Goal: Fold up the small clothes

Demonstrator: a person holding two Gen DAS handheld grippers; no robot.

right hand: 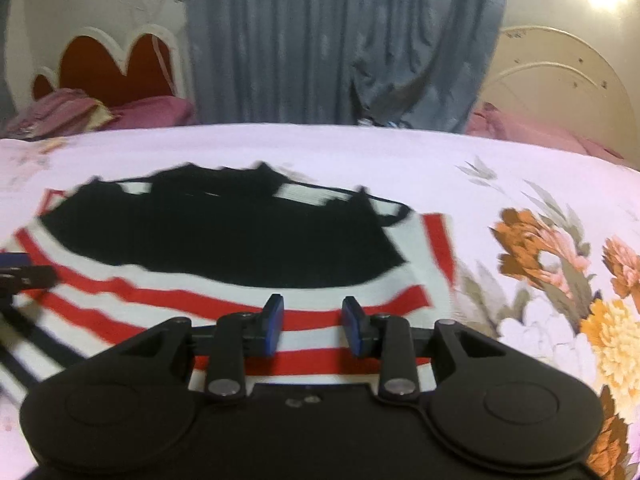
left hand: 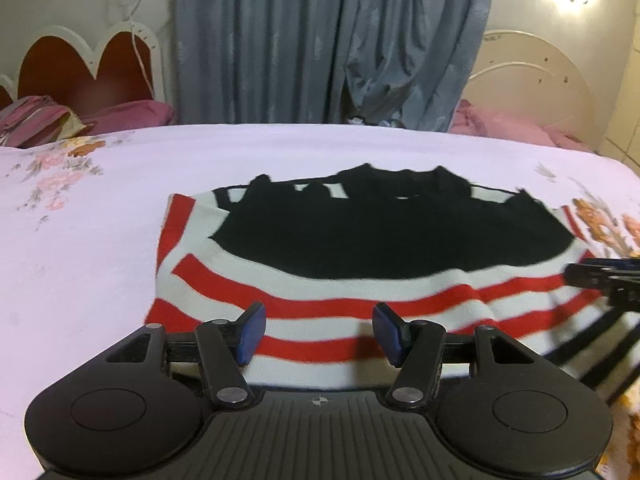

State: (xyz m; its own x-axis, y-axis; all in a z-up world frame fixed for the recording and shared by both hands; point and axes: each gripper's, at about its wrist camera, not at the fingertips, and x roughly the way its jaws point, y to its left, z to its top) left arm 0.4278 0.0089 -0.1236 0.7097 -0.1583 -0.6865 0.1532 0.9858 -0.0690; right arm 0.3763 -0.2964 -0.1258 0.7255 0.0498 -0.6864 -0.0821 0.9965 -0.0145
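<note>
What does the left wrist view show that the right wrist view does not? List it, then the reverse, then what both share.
Only the left wrist view: the left gripper with its jaws wide apart over the near hem, and the garment's left edge on bare pink sheet.

Only the right wrist view: the right gripper, jaws closer together with nothing between them, and the large orange flower print beside the garment's right edge.

Both: the red-and-white striped garment with its black panel, lying on the bedsheet, the grey curtain, and two headboards behind. Each view catches the other gripper at its edge.
</note>
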